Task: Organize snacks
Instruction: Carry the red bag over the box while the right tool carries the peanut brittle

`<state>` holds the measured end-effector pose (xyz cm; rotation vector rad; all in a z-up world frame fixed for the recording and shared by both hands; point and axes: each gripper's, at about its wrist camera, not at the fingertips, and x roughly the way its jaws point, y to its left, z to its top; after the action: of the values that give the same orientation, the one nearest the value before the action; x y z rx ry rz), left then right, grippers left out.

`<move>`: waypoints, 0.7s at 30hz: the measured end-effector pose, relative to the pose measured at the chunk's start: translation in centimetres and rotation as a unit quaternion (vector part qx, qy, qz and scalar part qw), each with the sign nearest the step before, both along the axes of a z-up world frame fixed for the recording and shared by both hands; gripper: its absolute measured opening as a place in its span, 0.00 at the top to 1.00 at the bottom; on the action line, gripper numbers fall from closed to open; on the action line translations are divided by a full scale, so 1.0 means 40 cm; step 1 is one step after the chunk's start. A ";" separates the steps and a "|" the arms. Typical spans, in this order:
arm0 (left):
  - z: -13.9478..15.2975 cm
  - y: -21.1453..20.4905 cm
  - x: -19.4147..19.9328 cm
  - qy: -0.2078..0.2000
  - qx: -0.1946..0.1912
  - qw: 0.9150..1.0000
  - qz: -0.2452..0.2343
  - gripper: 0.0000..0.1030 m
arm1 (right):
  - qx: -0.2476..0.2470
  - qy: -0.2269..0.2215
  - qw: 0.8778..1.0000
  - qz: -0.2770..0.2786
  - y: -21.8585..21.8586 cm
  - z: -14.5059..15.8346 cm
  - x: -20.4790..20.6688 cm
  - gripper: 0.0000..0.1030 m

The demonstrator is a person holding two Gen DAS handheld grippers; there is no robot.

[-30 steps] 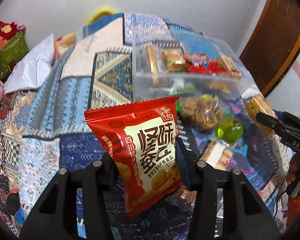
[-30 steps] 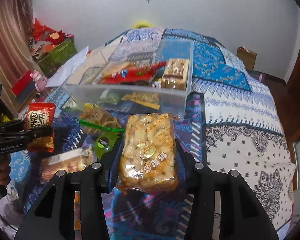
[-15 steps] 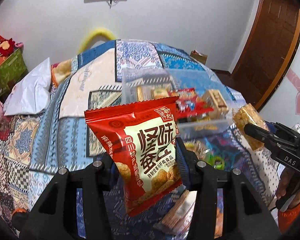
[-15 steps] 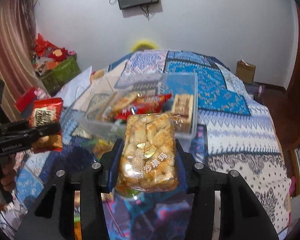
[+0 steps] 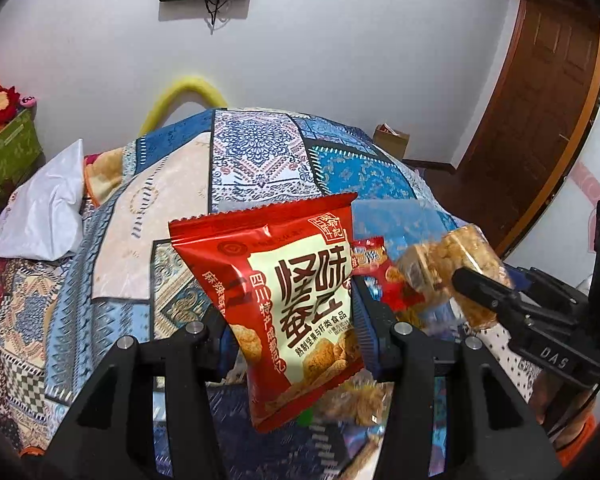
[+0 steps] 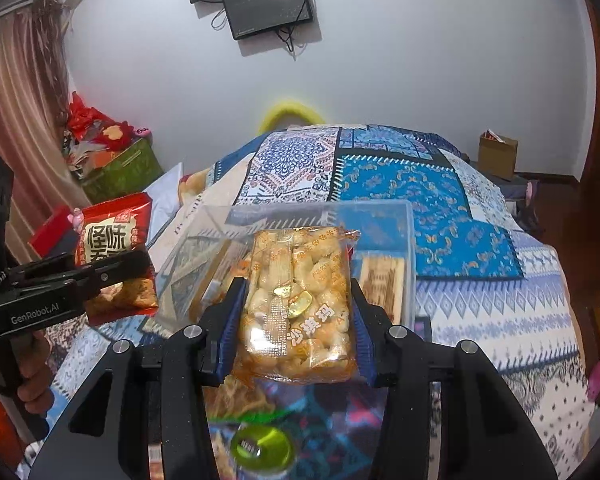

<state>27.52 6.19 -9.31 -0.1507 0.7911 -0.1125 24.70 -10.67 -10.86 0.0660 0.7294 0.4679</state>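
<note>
Glossy red foil packet (image 5: 296, 300), creased and catching the light, sits between matt black plastic fingers (image 5: 370, 326) with ribbed blue pads and shiny metal screws. At three o'clock, a clear, shiny film pack of puffed rice (image 6: 298, 304). Beyond it, a transparent smooth plastic bin (image 6: 408, 248) on the bed's soft matt patterned cloth (image 6: 460, 208). Varnished wood door (image 5: 540, 120), matt painted wall (image 5: 340, 48).

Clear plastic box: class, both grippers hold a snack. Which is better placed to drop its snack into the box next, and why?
Probably the right gripper. Its clear pack of puffed snacks sits directly in front of the clear plastic box. The left gripper, shut on the red packet, is off to the box's side.
</note>
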 end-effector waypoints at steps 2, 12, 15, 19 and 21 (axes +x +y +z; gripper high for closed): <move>-0.007 -0.004 0.026 0.002 -0.002 1.000 -0.003 0.53 | -0.002 -0.001 1.000 0.000 0.008 0.000 0.020 0.57; -0.096 -0.025 0.137 0.036 -0.016 0.999 -0.007 0.53 | -0.023 0.003 1.000 -0.003 0.044 -0.017 0.108 0.57; -0.121 -0.033 0.162 0.046 -0.019 0.999 -0.007 0.53 | -0.025 0.017 1.000 -0.001 0.048 -0.039 0.130 0.57; -0.152 -0.041 0.192 0.062 -0.016 0.998 -0.002 0.52 | -0.023 0.042 0.999 0.003 0.045 -0.075 0.156 0.57; -0.170 -0.039 0.202 0.071 -0.020 0.997 0.003 0.52 | -0.028 0.050 0.998 0.007 0.049 -0.087 0.161 0.57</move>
<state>35.61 4.61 -16.12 -0.2000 0.9314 -0.1126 31.13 -8.73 -14.34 0.0329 0.8406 0.4591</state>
